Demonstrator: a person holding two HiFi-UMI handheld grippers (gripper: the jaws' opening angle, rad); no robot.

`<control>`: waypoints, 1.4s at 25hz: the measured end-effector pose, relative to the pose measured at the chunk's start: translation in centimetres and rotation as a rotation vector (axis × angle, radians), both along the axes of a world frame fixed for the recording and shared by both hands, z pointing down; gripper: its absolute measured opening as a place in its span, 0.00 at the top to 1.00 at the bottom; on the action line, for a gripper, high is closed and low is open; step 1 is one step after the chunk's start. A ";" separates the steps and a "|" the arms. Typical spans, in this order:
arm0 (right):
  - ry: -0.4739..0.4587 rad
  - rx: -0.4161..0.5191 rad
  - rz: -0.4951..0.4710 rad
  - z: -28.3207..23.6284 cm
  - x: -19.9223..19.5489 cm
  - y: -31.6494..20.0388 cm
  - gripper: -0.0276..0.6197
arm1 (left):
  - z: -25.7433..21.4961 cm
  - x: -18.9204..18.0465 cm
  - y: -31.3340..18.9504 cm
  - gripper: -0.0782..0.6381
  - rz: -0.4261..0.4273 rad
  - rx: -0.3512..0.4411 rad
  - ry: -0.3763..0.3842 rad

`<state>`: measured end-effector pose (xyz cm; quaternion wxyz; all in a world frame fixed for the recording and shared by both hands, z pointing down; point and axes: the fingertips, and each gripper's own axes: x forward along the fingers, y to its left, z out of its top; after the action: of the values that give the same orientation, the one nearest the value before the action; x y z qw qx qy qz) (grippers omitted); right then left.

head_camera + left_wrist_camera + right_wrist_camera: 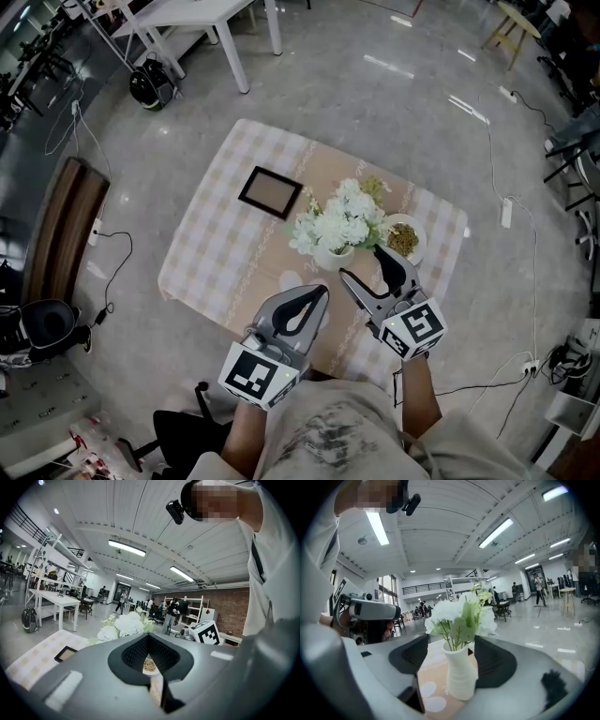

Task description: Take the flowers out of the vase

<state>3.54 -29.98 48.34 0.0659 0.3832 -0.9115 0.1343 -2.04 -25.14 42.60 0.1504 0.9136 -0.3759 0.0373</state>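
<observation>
Glossy grey floor (streaked with ceiling glare), a white table beyond, a brick wall, long strip lights overhead.

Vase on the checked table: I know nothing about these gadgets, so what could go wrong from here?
1. The slim vase stands free, in line with the open jaws of the right tool, and nothing steadies it. Tugging the flowers could tip or lift it.
2. The bowl sits close beside the vase, so a stray swing of the tool might knock it.
</observation>
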 end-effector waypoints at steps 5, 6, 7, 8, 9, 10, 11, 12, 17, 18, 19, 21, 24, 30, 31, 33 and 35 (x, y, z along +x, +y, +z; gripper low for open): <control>-0.024 -0.010 0.012 0.4 0.4 -1.1 0.46 | 0.3 0.2 0.0 0.88 0.001 -0.023 -0.002; -0.028 -0.013 0.015 0.7 0.4 -1.3 0.45 | 0.3 0.2 0.1 0.88 0.001 -0.033 -0.001; -0.030 -0.016 0.017 1.0 0.5 -1.5 0.44 | 0.4 0.2 0.1 0.88 0.002 -0.038 -0.001; -0.032 -0.018 0.016 1.3 0.5 -1.7 0.43 | 0.5 0.3 0.1 0.88 0.002 -0.038 -0.001; -0.034 -0.020 0.013 1.5 0.5 -1.9 0.42 | 0.5 0.3 0.1 0.88 0.003 -0.034 -0.003; -0.039 -0.020 0.010 1.6 0.4 -2.1 0.41 | 0.5 0.3 0.1 0.88 0.003 -0.032 -0.004; -0.045 -0.018 0.007 1.7 0.4 -2.3 0.40 | 0.5 0.4 0.0 0.88 0.004 -0.033 -0.005; -0.051 -0.015 0.003 1.7 0.4 -2.5 0.40 | 0.5 0.4 0.0 0.88 0.004 -0.030 -0.007; -0.069 0.006 -0.027 1.7 0.0 -3.5 0.38 | 0.8 0.5 0.0 0.88 0.003 -0.067 -0.008; -0.071 0.010 -0.033 1.7 -0.1 -3.6 0.37 | 0.9 0.5 0.0 0.88 0.002 -0.069 -0.009; -0.071 0.012 -0.040 1.8 -0.3 -3.8 0.37 | 1.0 0.4 -0.1 0.88 0.002 -0.064 -0.010; -0.069 0.015 -0.053 1.9 -0.5 -4.0 0.37 | 1.0 0.3 -0.3 0.88 0.002 -0.039 -0.016; -0.067 0.021 -0.068 2.1 -0.8 -4.3 0.37 | 1.2 0.2 -0.4 0.88 0.001 -0.036 -0.020; -0.081 0.044 -0.094 2.1 -1.7 -4.8 0.37 | 1.7 -0.1 -0.4 0.88 -0.001 -0.043 -0.038; -0.085 0.051 -0.095 1.9 -1.8 -4.9 0.37 | 1.8 -0.1 -0.3 0.88 -0.001 -0.045 -0.040; -0.083 0.067 -0.110 1.6 -2.1 -4.9 0.37 | 1.9 -0.2 -0.3 0.88 -0.003 -0.047 -0.043; -0.078 0.084 -0.129 1.4 -2.5 -4.8 0.37 | 1.9 -0.2 -0.2 0.88 -0.006 -0.055 -0.043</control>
<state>1.08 -34.81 49.70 0.0226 0.3207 -0.9409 0.1062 -2.28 -25.36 44.52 0.1675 0.9069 -0.3807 0.0667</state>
